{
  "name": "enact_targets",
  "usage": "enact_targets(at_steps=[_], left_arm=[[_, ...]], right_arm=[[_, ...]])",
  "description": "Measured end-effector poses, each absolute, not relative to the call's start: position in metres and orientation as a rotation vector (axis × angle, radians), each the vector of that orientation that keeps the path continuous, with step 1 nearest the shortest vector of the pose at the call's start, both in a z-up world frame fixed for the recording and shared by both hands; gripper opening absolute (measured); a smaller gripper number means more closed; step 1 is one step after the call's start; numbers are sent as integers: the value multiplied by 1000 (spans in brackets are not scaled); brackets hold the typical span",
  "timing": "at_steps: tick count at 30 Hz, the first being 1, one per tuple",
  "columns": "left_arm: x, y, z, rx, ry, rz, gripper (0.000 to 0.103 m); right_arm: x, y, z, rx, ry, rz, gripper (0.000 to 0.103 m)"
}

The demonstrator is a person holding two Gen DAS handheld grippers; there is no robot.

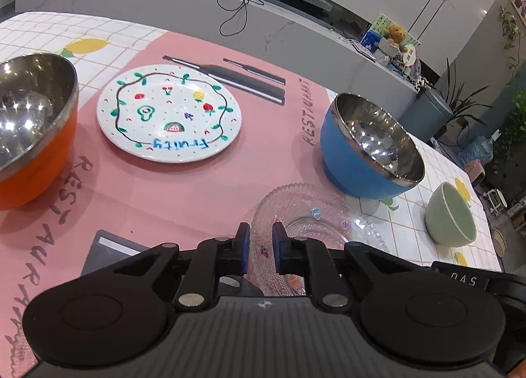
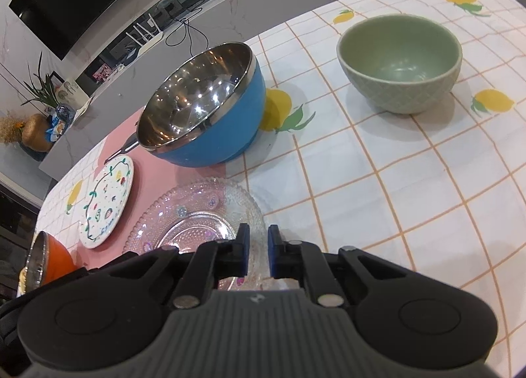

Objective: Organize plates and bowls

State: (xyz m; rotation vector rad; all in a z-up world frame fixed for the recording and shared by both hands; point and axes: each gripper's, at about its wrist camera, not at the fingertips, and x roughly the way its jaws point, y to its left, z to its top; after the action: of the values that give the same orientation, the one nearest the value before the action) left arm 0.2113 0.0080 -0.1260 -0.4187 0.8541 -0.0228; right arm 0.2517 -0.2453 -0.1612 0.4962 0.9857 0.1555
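Both the left hand-held gripper (image 1: 261,248) and the right hand-held gripper (image 2: 258,251) pinch the near rim of the glass plate (image 2: 197,210) lying on the desk (image 2: 378,187), so lifting it level toward the painted plate (image 1: 169,113) seems next.

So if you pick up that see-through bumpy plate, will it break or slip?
The clear glass plate looks rigid, so it probably won't bend. Being glass, it could chip or shatter if dropped. Its beaded rim may help grip, but glass is likely slick, and both grippers sit only at its near edge, so it might tilt.
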Motion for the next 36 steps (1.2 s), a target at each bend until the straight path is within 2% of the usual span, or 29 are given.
enact_targets(at_steps=[13, 36], left_arm=[[186, 20, -105, -435, 820, 10, 13], [94, 71, -72, -464, 763, 81, 13]], right_arm=[[234, -240, -143, 530, 943, 225, 6], [150, -196, -109, 487, 883, 425, 6]])
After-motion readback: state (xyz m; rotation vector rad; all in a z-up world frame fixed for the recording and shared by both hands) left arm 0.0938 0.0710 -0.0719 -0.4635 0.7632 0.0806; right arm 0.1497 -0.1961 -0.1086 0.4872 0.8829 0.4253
